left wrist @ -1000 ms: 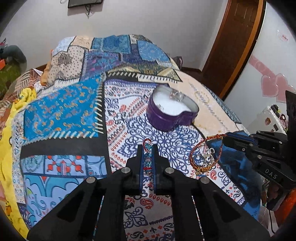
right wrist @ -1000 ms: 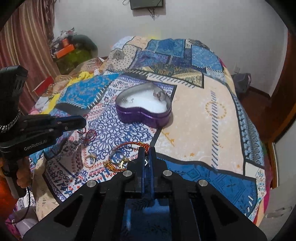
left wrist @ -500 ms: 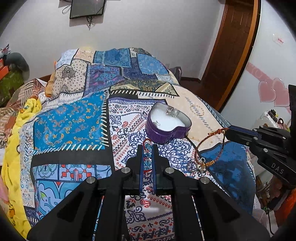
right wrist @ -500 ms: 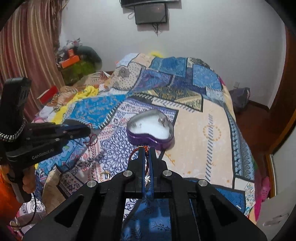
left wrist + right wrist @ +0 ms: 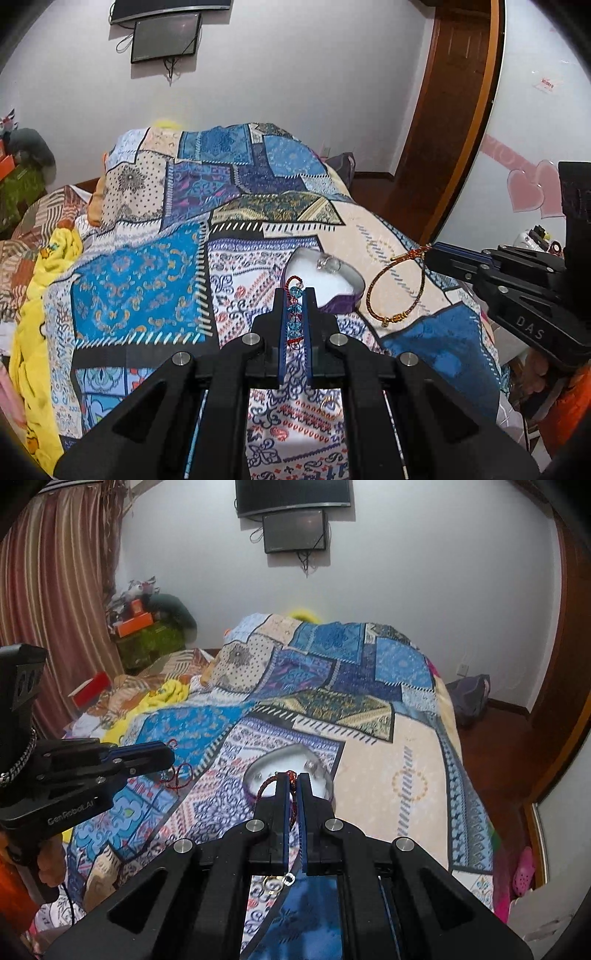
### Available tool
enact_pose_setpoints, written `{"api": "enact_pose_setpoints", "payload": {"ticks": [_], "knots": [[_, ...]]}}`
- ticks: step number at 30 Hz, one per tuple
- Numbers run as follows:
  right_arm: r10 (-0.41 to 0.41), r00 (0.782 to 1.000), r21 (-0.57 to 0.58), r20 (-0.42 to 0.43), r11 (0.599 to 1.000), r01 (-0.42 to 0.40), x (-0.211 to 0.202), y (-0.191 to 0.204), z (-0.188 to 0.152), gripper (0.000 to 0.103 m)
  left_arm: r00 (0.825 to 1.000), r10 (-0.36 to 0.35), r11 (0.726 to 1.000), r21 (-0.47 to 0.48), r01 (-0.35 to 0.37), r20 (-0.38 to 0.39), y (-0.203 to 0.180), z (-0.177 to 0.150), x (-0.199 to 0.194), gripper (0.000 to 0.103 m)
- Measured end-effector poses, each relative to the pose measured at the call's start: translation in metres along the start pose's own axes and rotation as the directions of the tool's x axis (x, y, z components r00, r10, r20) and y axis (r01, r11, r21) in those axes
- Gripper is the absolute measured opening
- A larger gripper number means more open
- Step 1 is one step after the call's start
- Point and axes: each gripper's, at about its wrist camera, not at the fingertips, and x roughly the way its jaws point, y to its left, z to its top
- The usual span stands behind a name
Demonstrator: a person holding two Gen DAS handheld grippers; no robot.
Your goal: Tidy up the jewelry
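Note:
My left gripper (image 5: 294, 295) is shut on a red cord bracelet with blue beads (image 5: 294, 308), held above the bed. My right gripper (image 5: 292, 781) is shut on a red-and-gold braided bracelet (image 5: 395, 288), which hangs as a loop in the left wrist view; it shows in the right wrist view (image 5: 266, 785) too. A purple heart-shaped box (image 5: 332, 284) with a white lining sits open on the quilt just beyond both grippers, with a ring (image 5: 327, 263) inside. It also appears in the right wrist view (image 5: 314, 771). Rings (image 5: 276, 883) lie on the quilt below my right gripper.
A patchwork quilt (image 5: 155, 266) covers the bed. A yellow blanket (image 5: 33, 302) lies along its left edge. A wooden door (image 5: 454, 110) is at the right, a wall screen (image 5: 295, 528) at the back, and clutter (image 5: 147, 635) by the curtain.
Both grippers have risen from the quilt with their bracelets. The braided bracelet left the rings behind and now hangs in the air near the heart box.

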Motion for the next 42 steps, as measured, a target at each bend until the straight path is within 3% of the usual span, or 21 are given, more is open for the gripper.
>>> {"api": "enact_pose_setpoints", "payload": {"ticks": [11, 22, 33, 42], "knots": [[0.003, 1.000, 0.021, 0.028, 1.000, -0.003, 0.015, -0.014, 0.013, 0.003, 1.000, -0.009, 1.000, 0.020, 0.009, 0.024, -0.007, 0.023, 0.018, 0.006], [0.050, 0.999, 0.021, -0.002, 0.999, -0.050, 0.044, -0.022, 0.021, 0.003, 1.000, -0.024, 0.999, 0.037, 0.024, 0.000, -0.010, 0.034, 0.052, 0.006], [0.090, 0.991, 0.003, -0.096, 0.996, -0.090, 0.076, -0.021, 0.013, 0.003, 0.997, -0.039, 0.999, 0.030, 0.041, -0.073, -0.008, 0.029, 0.090, 0.006], [0.123, 0.976, 0.037, -0.178, 0.992, -0.118, 0.095, -0.030, 0.005, 0.003, 0.984, -0.097, 0.995, -0.001, 0.098, -0.147, -0.004, 0.020, 0.115, 0.006]]}}
